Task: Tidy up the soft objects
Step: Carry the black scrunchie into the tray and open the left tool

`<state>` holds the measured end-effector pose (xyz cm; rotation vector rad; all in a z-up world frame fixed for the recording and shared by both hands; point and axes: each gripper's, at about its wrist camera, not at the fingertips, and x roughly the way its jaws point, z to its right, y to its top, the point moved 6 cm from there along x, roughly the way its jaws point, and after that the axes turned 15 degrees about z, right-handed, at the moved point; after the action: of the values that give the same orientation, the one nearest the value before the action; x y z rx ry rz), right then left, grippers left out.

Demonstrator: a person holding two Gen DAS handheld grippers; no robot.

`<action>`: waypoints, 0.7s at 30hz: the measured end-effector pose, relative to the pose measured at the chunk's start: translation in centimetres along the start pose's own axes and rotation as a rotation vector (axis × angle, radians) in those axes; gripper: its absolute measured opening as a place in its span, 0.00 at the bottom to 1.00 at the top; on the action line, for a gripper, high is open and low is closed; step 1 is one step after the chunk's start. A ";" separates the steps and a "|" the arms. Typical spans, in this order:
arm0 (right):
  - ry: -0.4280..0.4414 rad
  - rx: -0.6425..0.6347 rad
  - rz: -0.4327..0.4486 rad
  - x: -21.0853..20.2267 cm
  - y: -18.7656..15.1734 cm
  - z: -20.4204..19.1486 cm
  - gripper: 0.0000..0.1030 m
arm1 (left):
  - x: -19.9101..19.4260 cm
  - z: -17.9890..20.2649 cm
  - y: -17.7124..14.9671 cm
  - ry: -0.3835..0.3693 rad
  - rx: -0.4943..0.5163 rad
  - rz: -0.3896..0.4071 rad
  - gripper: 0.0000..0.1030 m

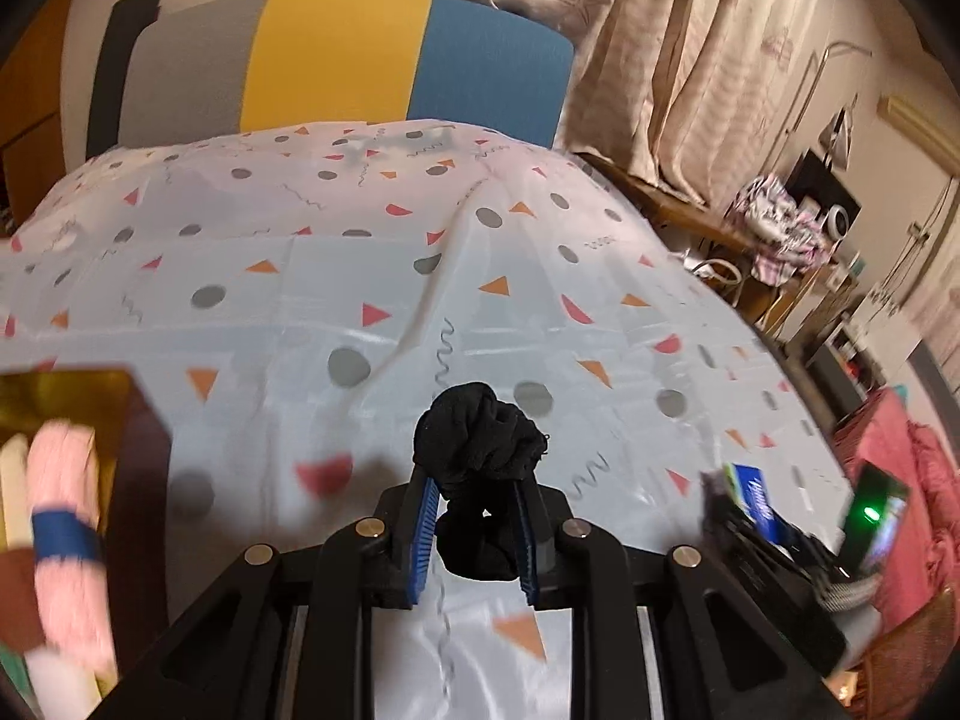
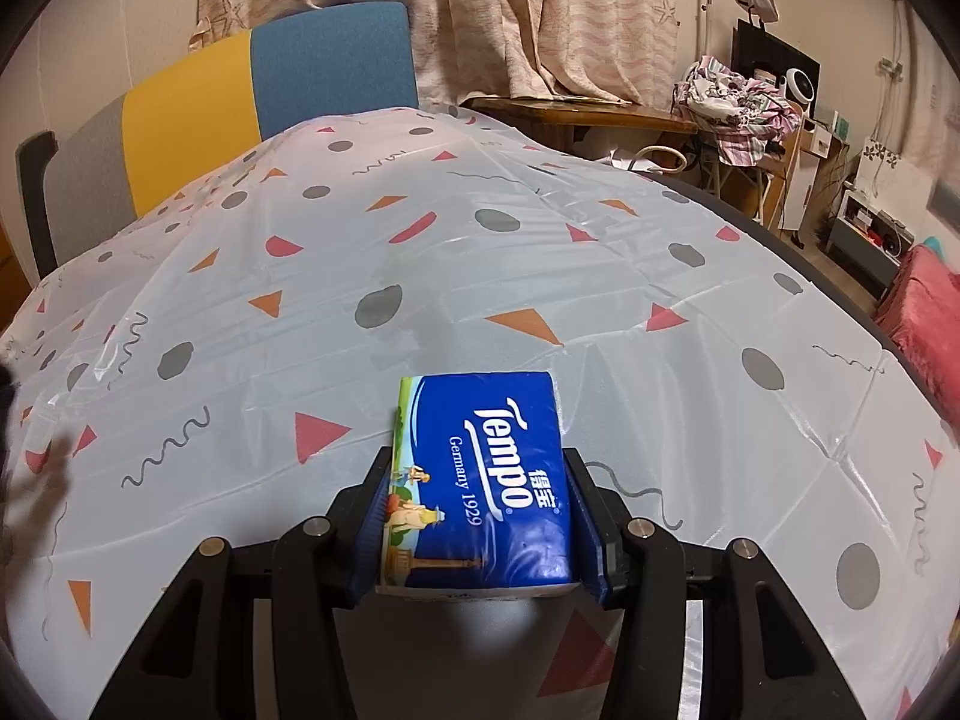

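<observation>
My left gripper (image 1: 474, 531) is shut on a balled black sock (image 1: 480, 441) and holds it above the patterned tablecloth (image 1: 360, 276). A dark box with a gold lining (image 1: 78, 396) stands at the left of the left wrist view, with a pink rolled cloth with a blue band (image 1: 63, 516) and other soft items in it. My right gripper (image 2: 480, 531) is shut on a blue Tempo tissue pack (image 2: 480, 480) above the tablecloth (image 2: 540, 252). The right gripper with the pack also shows in the left wrist view (image 1: 750, 504), blurred.
A chair with grey, yellow and blue back (image 1: 336, 60) stands behind the table; it also shows in the right wrist view (image 2: 240, 102). A wooden side table with crumpled clothes (image 2: 738, 96) is at the right. A red blanket (image 2: 924, 312) lies at the far right.
</observation>
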<state>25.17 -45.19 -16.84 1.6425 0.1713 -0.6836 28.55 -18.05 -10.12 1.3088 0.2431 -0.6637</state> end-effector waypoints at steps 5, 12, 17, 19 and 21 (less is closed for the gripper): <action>-0.008 -0.011 -0.001 0.0 0.0 -0.1 0.51 | -4.1 -0.6 -1.3 -0.032 -0.021 0.025 0.21; -0.021 -0.031 -0.001 -0.1 0.0 -0.2 0.51 | -9.9 -2.4 -2.8 -0.065 -0.004 0.063 0.21; -0.026 -0.055 0.006 -0.2 0.0 -0.6 0.51 | -13.7 -5.4 -2.4 -0.048 -0.028 0.106 0.21; -0.029 -0.060 0.019 -0.5 0.1 -0.7 0.51 | -15.0 -6.9 -2.2 -0.023 -0.024 0.120 0.21; -0.030 -0.062 0.039 -0.9 0.3 -0.7 0.51 | -15.9 -8.5 -2.2 0.003 -0.036 0.130 0.21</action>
<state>24.87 -44.32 -16.07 1.5714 0.1380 -0.6665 16.34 -5.27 -5.80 1.2801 0.1701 -0.5449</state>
